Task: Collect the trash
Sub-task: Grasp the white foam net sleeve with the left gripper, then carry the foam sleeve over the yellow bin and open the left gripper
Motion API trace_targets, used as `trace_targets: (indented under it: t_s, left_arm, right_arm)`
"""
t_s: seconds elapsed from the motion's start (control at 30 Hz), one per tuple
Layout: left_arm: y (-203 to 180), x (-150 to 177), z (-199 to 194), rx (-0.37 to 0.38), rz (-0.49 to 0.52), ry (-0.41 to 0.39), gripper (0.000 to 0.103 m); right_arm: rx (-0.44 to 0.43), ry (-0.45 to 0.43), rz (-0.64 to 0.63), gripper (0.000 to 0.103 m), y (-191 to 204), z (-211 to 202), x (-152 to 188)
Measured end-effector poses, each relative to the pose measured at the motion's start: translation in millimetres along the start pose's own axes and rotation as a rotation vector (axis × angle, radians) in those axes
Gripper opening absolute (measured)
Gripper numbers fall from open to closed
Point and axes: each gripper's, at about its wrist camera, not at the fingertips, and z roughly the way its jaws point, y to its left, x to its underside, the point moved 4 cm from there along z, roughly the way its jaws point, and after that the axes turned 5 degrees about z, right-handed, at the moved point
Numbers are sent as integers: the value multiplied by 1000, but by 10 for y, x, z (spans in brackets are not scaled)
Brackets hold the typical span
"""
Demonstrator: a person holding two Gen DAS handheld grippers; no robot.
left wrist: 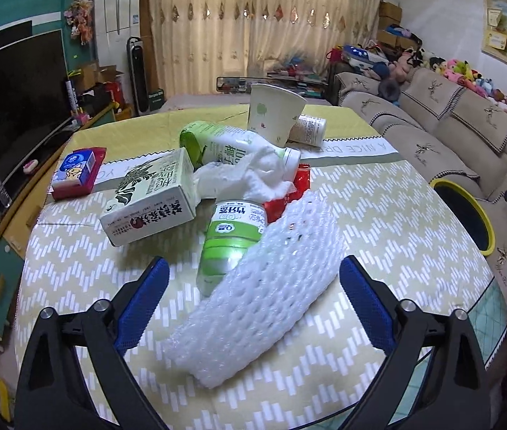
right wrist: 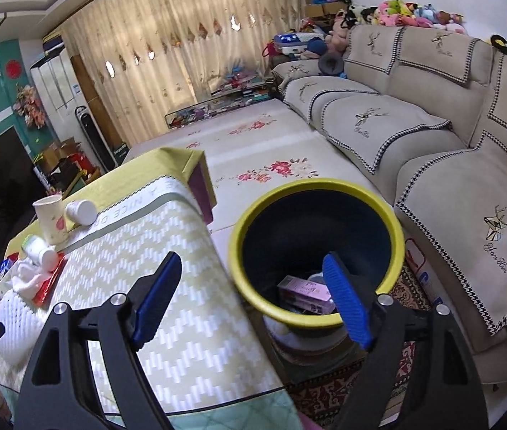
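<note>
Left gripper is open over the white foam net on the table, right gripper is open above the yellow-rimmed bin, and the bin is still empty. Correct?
Not quite: the yellow-rimmed bin is not empty. The right wrist view shows a pink box lying at its bottom. The rest holds: left gripper open over the foam net, right gripper open above the bin.

The table (left wrist: 378,215) carries three plastic bottles lying on their sides: one green-banded bottle (left wrist: 232,236) nearest, one white and green bottle (left wrist: 239,147) behind it, and one small white bottle (left wrist: 309,128) at the far end. There is one paper cup (left wrist: 275,114), one carton (left wrist: 149,200), one white foam net sleeve (left wrist: 264,294), one crumpled tissue (left wrist: 253,175), one red wrapper (left wrist: 289,193) and one blue tissue pack (left wrist: 76,168). Beside the table stands one yellow-rimmed bin (right wrist: 316,193), with one pink box (right wrist: 303,292) visible inside
</note>
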Motion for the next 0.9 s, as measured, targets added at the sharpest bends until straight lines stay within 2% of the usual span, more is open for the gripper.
trace_targets:
  t_s: [0.1, 0.3, 0.53, 0.67, 0.83, 0.9]
  left_arm:
    - [20, 20, -22, 27, 9, -5, 83]
    - [30, 60, 4, 39, 55, -4, 82]
    - [91, 154, 47, 84, 42, 26, 47]
    - [66, 200, 12, 127, 40, 29, 40]
    - [-56, 222, -85, 133, 77, 24, 15]
    - [-92, 218, -135, 138, 77, 17, 14]
  right_arm:
    - [-13, -3, -22, 77, 117, -53, 4]
    - [-32, -8, -41, 77, 255, -178, 15]
    - [-35, -3, -59, 77, 387, -221, 69]
    - [-46, 20, -69, 77, 419, -200, 139]
    - [-60, 23, -44, 77, 357, -196, 153]
    - [-66, 18, -37, 77, 320, -202, 141]
